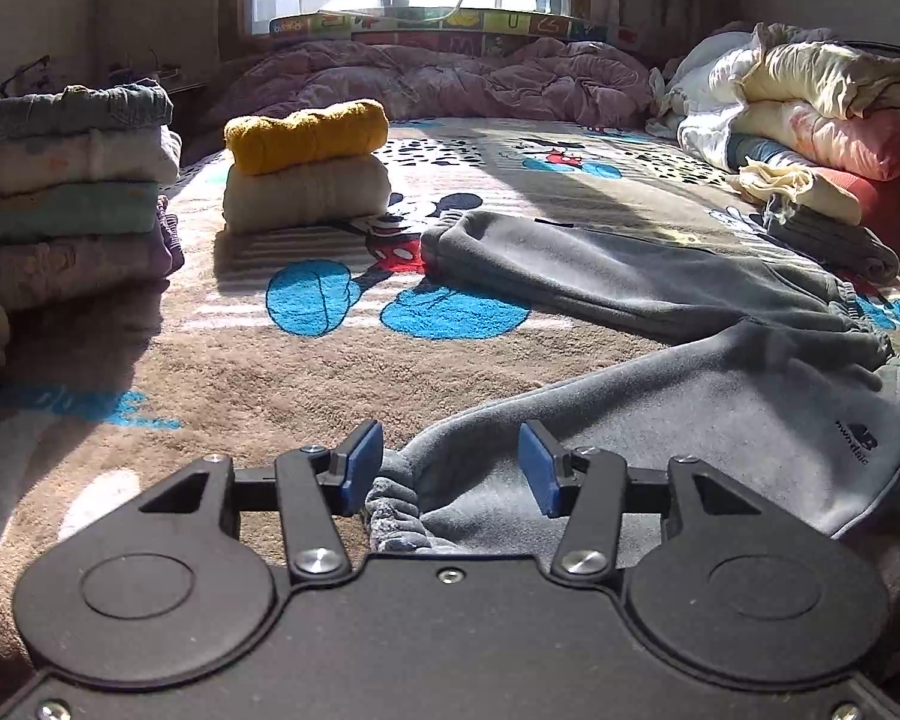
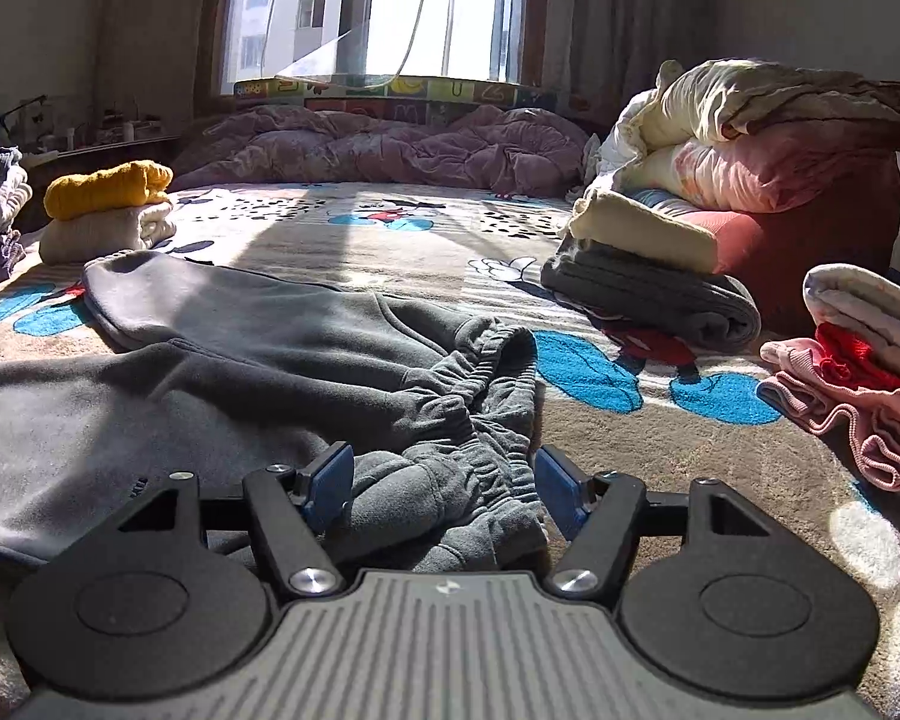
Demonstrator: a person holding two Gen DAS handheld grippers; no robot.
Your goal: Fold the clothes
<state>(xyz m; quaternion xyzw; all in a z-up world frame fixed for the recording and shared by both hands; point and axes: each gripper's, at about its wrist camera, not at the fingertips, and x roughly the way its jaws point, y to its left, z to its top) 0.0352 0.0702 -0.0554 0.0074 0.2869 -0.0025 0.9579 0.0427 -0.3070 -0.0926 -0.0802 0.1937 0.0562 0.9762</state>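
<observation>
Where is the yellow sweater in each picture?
Left wrist view: the yellow sweater sits upper left of middle, on top of a folded cream sweater.
Right wrist view: the yellow sweater sits far left, on the same cream sweater.
Shared landmark: the grey sweatpants spread on the cartoon-mouse blanket.

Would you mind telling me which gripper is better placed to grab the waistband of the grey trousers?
Right. The right gripper is open with the bunched elastic waistband between its fingers; the left gripper is open at a leg cuff.
</observation>
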